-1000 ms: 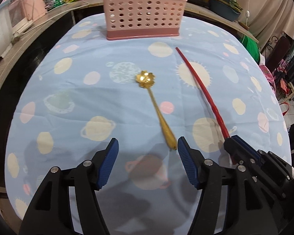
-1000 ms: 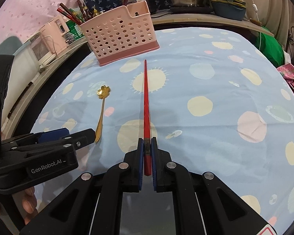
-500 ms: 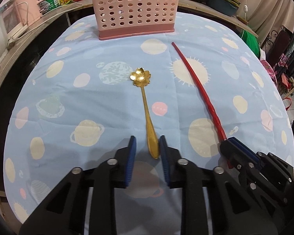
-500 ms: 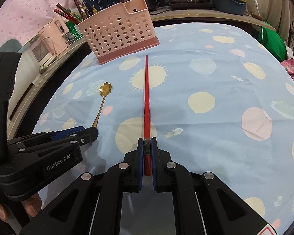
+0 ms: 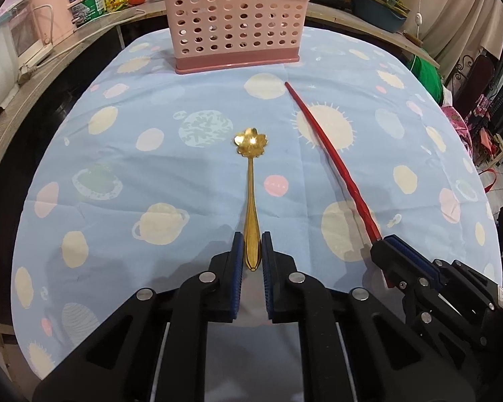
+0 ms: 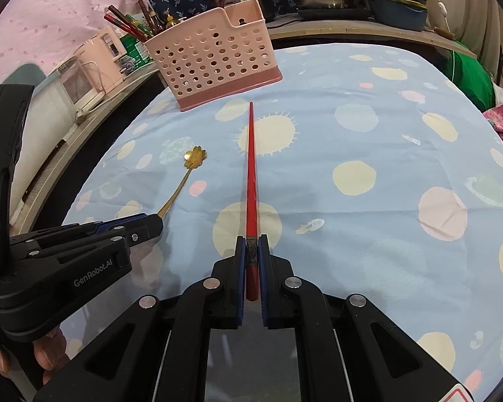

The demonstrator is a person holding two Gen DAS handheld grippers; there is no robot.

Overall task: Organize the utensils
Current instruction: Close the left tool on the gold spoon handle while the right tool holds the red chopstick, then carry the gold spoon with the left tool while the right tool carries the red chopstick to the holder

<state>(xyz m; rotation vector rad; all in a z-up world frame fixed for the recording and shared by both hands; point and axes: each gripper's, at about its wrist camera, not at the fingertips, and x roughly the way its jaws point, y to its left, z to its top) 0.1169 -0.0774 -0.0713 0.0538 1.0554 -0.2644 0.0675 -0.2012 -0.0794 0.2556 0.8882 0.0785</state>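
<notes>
My left gripper [image 5: 252, 251] is closing on the gold spoon [image 5: 251, 194], its bowl toward the pink basket [image 5: 234, 20]; my right gripper [image 6: 251, 254] clamps the red chopstick [image 6: 251, 174], tip pointing there too.

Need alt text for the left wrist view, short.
The left hand-held gripper is closing its jaws on the handle of a gold spoon lying on a blue planet-print tablecloth. At right, the right hand-held gripper grips the end of a red chopstick. A pink perforated caddy stands beyond.
</notes>
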